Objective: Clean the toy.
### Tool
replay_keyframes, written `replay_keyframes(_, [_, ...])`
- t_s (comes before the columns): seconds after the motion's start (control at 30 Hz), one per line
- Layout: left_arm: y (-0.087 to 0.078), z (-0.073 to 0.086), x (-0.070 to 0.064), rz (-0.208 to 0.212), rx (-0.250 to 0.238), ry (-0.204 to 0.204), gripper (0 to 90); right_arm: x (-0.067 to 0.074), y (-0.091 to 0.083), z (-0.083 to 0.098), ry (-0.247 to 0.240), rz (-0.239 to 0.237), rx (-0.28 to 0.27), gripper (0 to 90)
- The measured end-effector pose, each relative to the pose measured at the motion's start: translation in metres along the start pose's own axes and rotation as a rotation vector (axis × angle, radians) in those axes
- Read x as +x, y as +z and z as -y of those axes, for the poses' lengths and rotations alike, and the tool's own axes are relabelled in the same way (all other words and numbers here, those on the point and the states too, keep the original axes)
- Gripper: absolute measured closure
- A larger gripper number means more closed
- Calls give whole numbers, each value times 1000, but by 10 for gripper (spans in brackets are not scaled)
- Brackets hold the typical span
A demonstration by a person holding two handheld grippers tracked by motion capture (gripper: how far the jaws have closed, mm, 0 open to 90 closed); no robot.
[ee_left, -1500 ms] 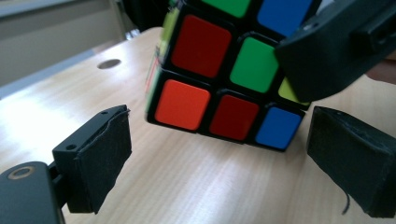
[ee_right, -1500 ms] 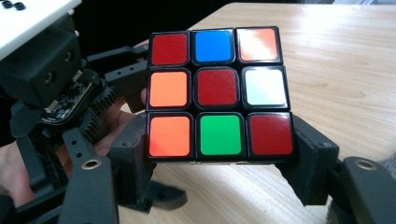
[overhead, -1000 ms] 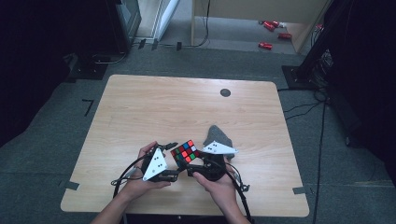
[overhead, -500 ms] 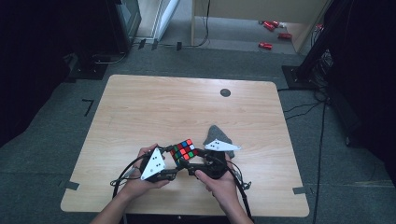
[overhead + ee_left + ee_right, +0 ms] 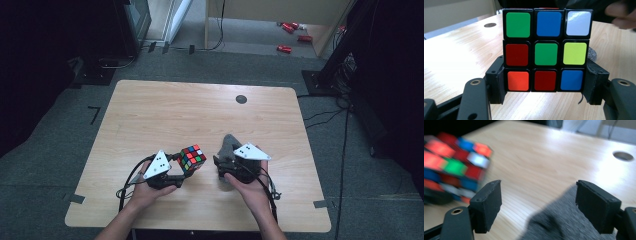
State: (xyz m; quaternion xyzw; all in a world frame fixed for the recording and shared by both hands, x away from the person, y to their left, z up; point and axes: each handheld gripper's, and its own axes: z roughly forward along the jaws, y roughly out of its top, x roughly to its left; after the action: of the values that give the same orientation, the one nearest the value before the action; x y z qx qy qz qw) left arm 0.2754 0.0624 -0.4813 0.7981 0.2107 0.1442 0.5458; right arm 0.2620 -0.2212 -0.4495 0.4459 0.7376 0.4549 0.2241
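On the wooden table [image 5: 165, 115], near its front edge, a scrambled puzzle cube [image 5: 192, 158] sits clamped between the left gripper [image 5: 546, 82]'s jaws, while the right gripper [image 5: 544, 205] beside it gapes wide over a grey cloth [image 5: 564, 220].

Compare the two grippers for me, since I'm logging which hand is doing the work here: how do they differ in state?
The left gripper is shut on the puzzle cube, its jaws pressing the cube's bottom row from both sides; the right gripper is open, with nothing between its jaws. The left gripper holds the cube tilted above the table, while the right gripper sits over a grey cloth. Both are hand-held and carry a grey three-cornered plate.
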Motion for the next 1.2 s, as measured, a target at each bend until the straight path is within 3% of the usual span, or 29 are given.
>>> replay_keyframes(0.13, [-1, -2, 4, 49, 8, -34, 345, -10, 17, 17, 7, 75, 133, 131])
replay_keyframes(0.27, [-3, -2, 6, 44, 13, -63, 345, -12, 29, 29, -6, 144, 191, 99])
replay_keyframes(0.37, [-4, -1, 9, 76, 20, -114, 346, -19, 36, 36, 32, 151, 236, 61])
replay_keyframes(0.47, [-5, -2, 9, 80, 15, -120, 345, -25, 40, 42, 76, 139, 277, 49])
replay_keyframes(0.67, [-4, -2, 7, 98, 19, -112, 345, -26, 43, 46, 76, 133, 295, 48])
replay_keyframes(0.83, [-3, -2, 7, 77, 29, -111, 345, -25, 43, 51, 88, 140, 267, 73])
replay_keyframes(0.93, [-4, -1, 9, 74, 22, -129, 345, -24, 41, 53, 84, 135, 243, 194])
replay_keyframes(1.03, [-6, 0, 11, 69, 14, -140, 345, -24, 36, 53, 78, 112, 219, 419])
replay_keyframes(1.1, [-7, 0, 12, 67, 12, -144, 345, -25, 33, 53, 78, 104, 207, 523])
replay_keyframes(1.2, [-7, 0, 13, 68, 11, -143, 345, -26, 30, 52, 82, 95, 196, 616])
